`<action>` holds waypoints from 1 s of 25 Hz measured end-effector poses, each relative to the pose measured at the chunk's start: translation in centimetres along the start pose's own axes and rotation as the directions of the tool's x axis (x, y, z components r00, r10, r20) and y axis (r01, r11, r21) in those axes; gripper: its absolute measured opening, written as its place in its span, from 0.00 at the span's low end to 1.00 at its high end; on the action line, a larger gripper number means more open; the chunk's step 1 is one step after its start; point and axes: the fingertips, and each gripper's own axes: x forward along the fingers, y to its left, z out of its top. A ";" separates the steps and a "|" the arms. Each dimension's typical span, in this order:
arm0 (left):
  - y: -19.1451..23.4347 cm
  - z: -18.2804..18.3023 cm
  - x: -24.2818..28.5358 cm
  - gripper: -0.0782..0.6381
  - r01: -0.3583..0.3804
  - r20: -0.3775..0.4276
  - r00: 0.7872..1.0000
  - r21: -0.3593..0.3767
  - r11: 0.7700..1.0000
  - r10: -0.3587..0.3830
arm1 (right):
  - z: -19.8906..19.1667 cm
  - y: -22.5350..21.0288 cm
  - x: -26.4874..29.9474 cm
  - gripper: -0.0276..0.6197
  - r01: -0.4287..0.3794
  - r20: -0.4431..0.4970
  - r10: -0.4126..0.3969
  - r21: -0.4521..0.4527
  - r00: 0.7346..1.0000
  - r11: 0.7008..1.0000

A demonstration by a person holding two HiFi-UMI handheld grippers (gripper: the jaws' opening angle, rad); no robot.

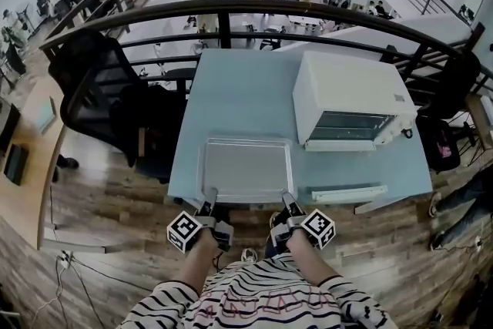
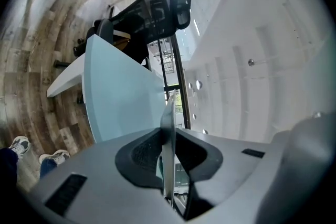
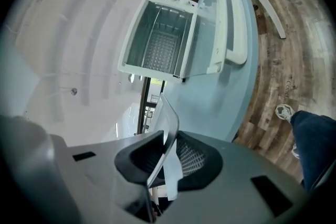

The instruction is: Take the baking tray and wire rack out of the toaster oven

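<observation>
Baking tray [image 1: 246, 168] lies flat at the 6 o'clock edge of the light-blue desk [image 1: 239, 100], long side toward the person. I cannot tell whether it rests on the surface or is held just clear of it.

Both grippers are on the tray's near rim: left gripper [image 1: 209, 202] at its 7 o'clock corner, right gripper [image 1: 286, 200] at its 5 o'clock corner.
- Left gripper view: jaws narrow, pads pressed on the thin metal rim, which is seen edge-on between them.
- Right gripper view: the same, with the jaws clamped on the rim. The rim runs up between the pads and curls over at its lip.

Toaster oven [image 1: 350, 92], white, stands at about 2 o'clock from the tray and apart from it, front toward the person. Its door [image 3: 218, 34] is dropped open over the desk, and the white handle [image 1: 348, 194] on the door's outer edge sits near the tray's 4 o'clock corner. The right gripper view looks into the open cavity — wire rack [image 3: 160, 52] shows as a grid inside the oven.

Black office chair [image 1: 100, 92] stands off the desk at 9–10 o'clock. Dark railing [image 1: 231, 11] crosses behind at 12 o'clock.
</observation>
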 end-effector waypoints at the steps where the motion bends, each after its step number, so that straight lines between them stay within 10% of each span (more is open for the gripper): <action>1: 0.2 0.4 0.2 0.22 -0.001 0.005 1.000 -0.004 1.000 0.001 | -0.1 0.1 0.6 0.17 0.001 -0.010 -0.001 -0.003 1.000 1.000; 25: 0.5 10.0 14.0 0.22 -0.041 0.047 0.998 0.013 0.999 0.040 | 1.6 3.3 17.1 0.18 0.048 -0.076 -0.053 -0.063 0.996 0.997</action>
